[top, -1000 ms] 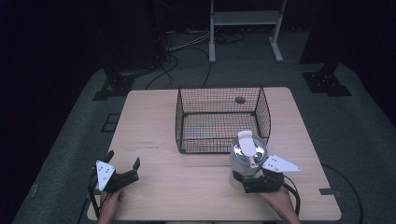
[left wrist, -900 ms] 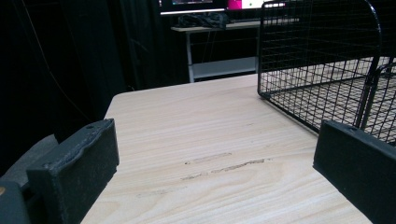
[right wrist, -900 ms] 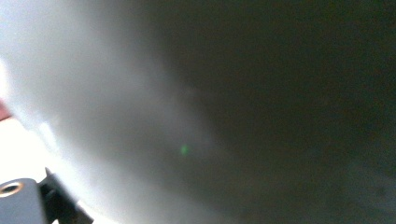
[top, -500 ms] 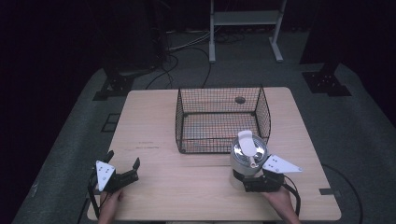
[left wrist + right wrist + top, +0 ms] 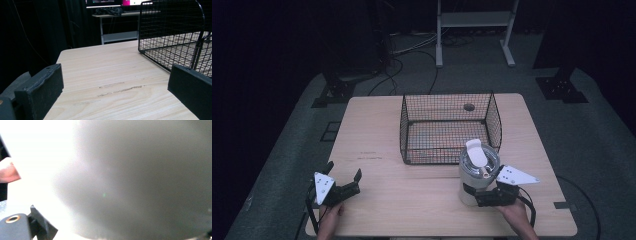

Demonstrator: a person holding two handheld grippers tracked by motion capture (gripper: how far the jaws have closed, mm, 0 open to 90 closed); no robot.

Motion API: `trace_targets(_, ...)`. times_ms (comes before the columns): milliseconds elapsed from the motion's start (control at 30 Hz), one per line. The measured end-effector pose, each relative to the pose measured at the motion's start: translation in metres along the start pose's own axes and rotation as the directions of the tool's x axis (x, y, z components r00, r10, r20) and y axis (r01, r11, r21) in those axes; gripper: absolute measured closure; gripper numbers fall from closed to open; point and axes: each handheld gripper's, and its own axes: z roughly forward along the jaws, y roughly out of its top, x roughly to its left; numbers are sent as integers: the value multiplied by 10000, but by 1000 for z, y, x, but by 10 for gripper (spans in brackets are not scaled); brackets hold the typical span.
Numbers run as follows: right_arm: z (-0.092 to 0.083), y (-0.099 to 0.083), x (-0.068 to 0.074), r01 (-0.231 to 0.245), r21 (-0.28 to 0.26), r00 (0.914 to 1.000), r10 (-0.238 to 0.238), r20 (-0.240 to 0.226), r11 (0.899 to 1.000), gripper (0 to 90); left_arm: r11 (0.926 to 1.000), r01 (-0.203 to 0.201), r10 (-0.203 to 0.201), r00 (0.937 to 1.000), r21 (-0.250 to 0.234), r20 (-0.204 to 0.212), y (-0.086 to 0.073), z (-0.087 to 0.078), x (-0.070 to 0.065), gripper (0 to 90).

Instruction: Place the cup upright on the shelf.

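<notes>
A white cylindrical canister with a shiny lid and a raised white tab stands on the wooden table, just in front of the wire basket's near right corner. My right gripper is closed around its lower part from the near side. In the right gripper view the canister's wall is a blurred grey-white surface pressed close to the camera. My left gripper rests at the table's near left with its jaws wide apart and nothing between them.
A black wire basket stands at the table's middle back, and its near corner shows in the left gripper view. Cables and a white stand lie on the dark floor beyond the table.
</notes>
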Motion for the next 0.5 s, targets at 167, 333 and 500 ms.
trace_targets(167,-6,10,1,159,-103,9995,-162,-254,9998,82,10000,-33,33,10000,-1,10,0,0,0,0)
trace_targets(333,-8,29,1,214,-251,9979,-229,-602,9995,82,10000,-21,21,10000,2,2,0,0,0,0)
trace_targets(500,-8,45,0,181,-517,9972,-219,-720,9985,82,10000,15,-15,10000,-19,-12,0,0,0,0)
